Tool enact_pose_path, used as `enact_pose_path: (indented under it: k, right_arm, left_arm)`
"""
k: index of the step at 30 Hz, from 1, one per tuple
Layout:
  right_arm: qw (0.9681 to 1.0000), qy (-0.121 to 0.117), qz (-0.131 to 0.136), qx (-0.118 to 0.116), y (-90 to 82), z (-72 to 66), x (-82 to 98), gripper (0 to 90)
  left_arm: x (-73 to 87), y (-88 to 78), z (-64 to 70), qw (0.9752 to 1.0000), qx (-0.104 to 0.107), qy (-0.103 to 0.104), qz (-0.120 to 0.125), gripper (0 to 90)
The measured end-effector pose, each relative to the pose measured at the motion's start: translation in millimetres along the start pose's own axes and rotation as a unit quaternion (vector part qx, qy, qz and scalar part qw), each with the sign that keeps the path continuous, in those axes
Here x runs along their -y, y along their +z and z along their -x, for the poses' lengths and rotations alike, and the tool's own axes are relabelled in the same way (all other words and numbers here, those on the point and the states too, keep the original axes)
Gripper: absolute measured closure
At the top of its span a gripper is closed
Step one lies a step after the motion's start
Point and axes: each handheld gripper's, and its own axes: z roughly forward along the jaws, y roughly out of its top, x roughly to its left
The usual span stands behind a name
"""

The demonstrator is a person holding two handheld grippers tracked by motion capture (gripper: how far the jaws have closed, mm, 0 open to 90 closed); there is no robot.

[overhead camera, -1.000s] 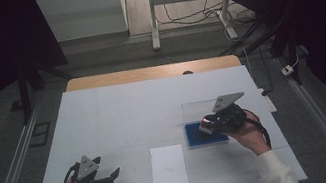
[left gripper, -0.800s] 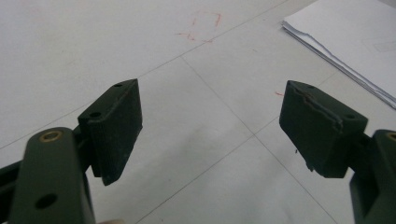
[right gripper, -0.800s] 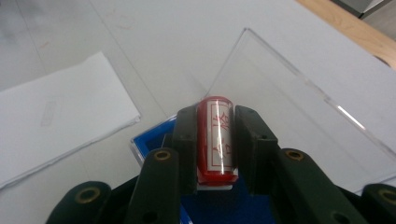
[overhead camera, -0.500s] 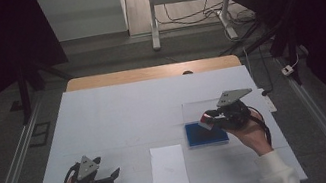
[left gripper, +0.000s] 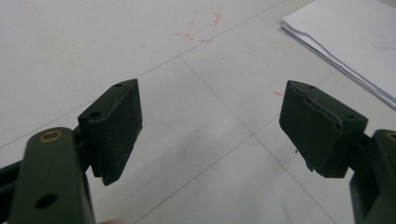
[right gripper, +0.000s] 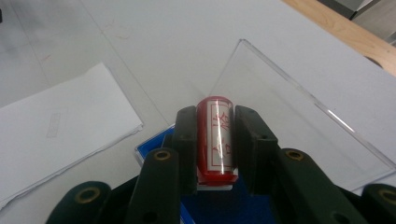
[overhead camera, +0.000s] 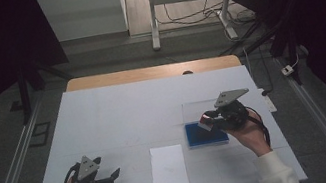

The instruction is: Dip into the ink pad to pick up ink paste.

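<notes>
The right gripper (right gripper: 215,140) clamps a red stamp (right gripper: 215,137) (base hidden) over the half-covered blue pad (overhead camera: 205,135); left gripper (left gripper: 210,126) gapes.

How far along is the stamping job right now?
Done: ink pad box open, clear lid beside it, stamp gripped. In hand: right claw holds it over the blue pad. Left: paper looks unstamped; left claw rests open.

A red stamp (right gripper: 215,137) with a clear cylindrical body and red characters on a white label lies clamped between the right tongs (right gripper: 214,116), its length running along the jaws. It hangs just above a blue ink pad (overhead camera: 205,135) in an open clear case on the desk.
</notes>
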Motion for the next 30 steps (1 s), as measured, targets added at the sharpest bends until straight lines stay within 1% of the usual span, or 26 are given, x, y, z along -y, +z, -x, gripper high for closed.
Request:
enact_pose_path:
  k: [4, 13, 15, 19, 21, 30]
  right_arm:
    - [0.9999, 0.0, -0.015, 0.002, 5.9, 0.7, 2.0, 70.3]
    - [0.9994, 0.005, -0.034, 0.005, 16.5, 2.5, 6.7, 70.3]
    - [0.9992, 0.008, -0.04, 0.003, 18.5, 2.4, 7.8, 70.3]
    - [0.9987, 0.006, -0.051, 0.005, 23.7, 1.8, 10.2, 70.3]
    - [0.9985, 0.003, -0.055, 0.007, 26.4, 1.8, 11.2, 70.3]
    - [0.9975, 0.005, -0.07, 0.007, 33.3, 1.6, 14.6, 70.3]
  left_arm:
    - [0.0, -0.2, 0.0, 1.0, 0.0, 0.0, 0.0, 21.6]
    - [0.2, 0.1, -0.4, 1.0, 0.001, -0.002, 0.0, 21.6]
    - [0.3, 0.1, -0.4, 1.0, 0.002, -0.002, 0.0, 21.6]
    - [0.4, 0.2, 0.1, 1.0, 0.002, -0.001, -0.001, 21.6]
    - [0.5, 0.2, 0.1, 1.0, 0.002, -0.001, -0.001, 21.6]
    - [0.6, 0.0, -0.3, 1.0, 0.003, -0.001, -0.001, 21.6]
